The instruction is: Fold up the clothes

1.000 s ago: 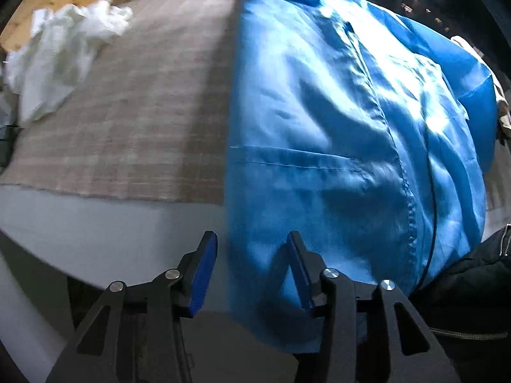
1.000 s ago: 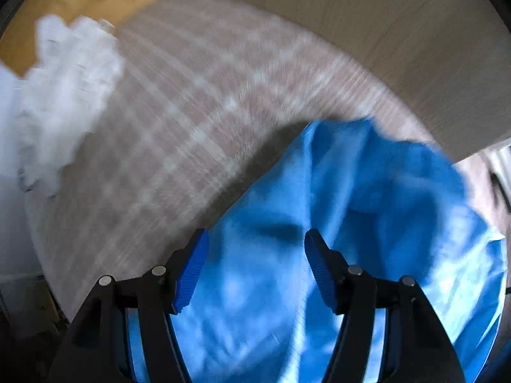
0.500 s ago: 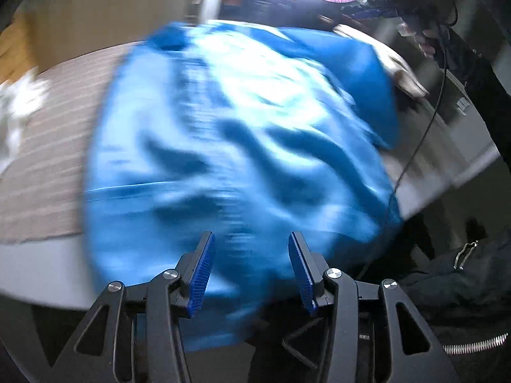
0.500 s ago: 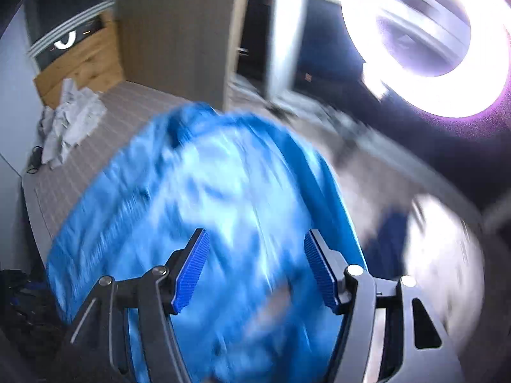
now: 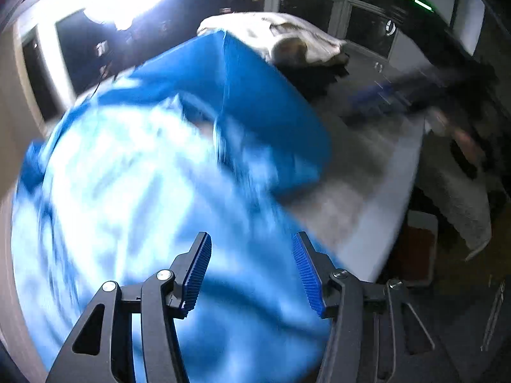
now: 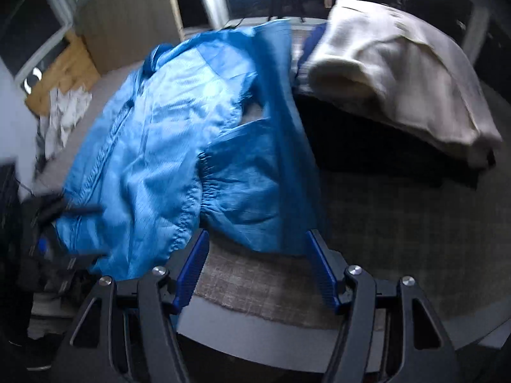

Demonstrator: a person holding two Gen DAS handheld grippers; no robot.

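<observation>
Blue shirt [image 6: 153, 146] lies rumpled, sleeve folded across; left claw [image 5: 252, 271] and right claw [image 6: 255, 268] both released.

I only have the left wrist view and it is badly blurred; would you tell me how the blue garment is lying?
Observer: In the right wrist view the blue garment lies spread on the checked cloth, with a sleeve folded across toward the right gripper.
Operator: Thank you. Is that gripper holding anything?
Observer: No, its jaws stand open, just short of the sleeve's cuff.
Operator: Anything else on the far left of the table?
Observer: A crumpled white garment lies beyond the blue one, by a wooden board.
</observation>
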